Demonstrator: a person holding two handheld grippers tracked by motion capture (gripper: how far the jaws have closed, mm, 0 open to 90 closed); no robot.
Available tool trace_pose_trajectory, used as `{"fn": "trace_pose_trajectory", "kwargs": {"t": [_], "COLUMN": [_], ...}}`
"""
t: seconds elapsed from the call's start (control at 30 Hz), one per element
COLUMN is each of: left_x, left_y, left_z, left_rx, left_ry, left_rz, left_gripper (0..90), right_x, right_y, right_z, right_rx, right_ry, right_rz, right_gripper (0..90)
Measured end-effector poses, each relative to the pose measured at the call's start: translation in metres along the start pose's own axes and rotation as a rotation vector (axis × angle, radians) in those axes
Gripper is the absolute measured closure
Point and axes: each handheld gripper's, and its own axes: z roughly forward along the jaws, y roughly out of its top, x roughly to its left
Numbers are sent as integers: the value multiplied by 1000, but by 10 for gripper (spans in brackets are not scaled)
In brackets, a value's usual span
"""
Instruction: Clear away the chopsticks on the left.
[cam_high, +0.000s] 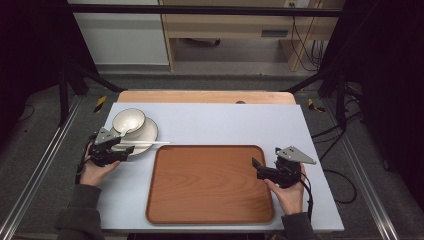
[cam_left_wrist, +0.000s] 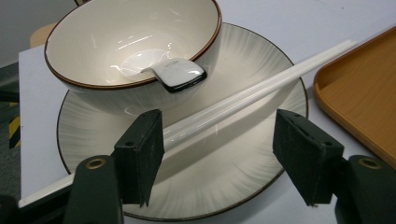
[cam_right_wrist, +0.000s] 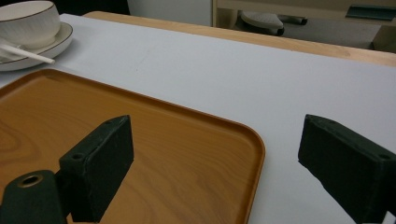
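A white bowl (cam_high: 128, 120) with a brown rim stands on a grey-white plate (cam_high: 148, 133) at the table's left. A white spoon (cam_left_wrist: 180, 74) rests in the bowl (cam_left_wrist: 130, 42). A pair of white chopsticks (cam_left_wrist: 261, 86) lies across the plate (cam_left_wrist: 261, 56) toward the tray. My left gripper (cam_left_wrist: 219, 135) is open just above the plate's near part; the chopsticks run between its jaws, close against the left one. My right gripper (cam_high: 257, 168) is open over the right edge of the wooden tray (cam_high: 210, 182), with nothing between its jaws (cam_right_wrist: 215, 140).
The tray (cam_right_wrist: 140, 135) lies in the middle of a pale mat (cam_high: 225, 122) on the wooden table. Its left edge (cam_left_wrist: 364, 88) is close to the plate. Black frame posts stand at both sides, and cables trail at the right.
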Motion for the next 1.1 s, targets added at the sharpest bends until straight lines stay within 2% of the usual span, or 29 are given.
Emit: {"fn": "trace_pose_trajectory", "kwargs": {"t": [0.13, 0.37, 0.7, 0.9, 1.1], "left_x": [2, 2, 1, -1, -2], "left_y": [-1, 0, -1, -2, -2], "left_z": [3, 9, 6, 6, 5], "left_rx": [-16, 9, 32, 68, 75], "left_ry": [1, 15, 16, 15, 7], "left_rz": [4, 30, 22, 40, 23], "left_gripper": [368, 395, 467, 539, 586], "right_x": [1, 1, 0, 0, 0], "right_y": [0, -1, -1, -1, -1], "right_z": [1, 1, 1, 0, 0], "right_rx": [7, 7, 8, 8, -1], "right_ry": [3, 1, -4, -2, 0], "right_rz": [-7, -7, -13, -9, -8], "right_gripper": [104, 104, 104, 105, 105]}}
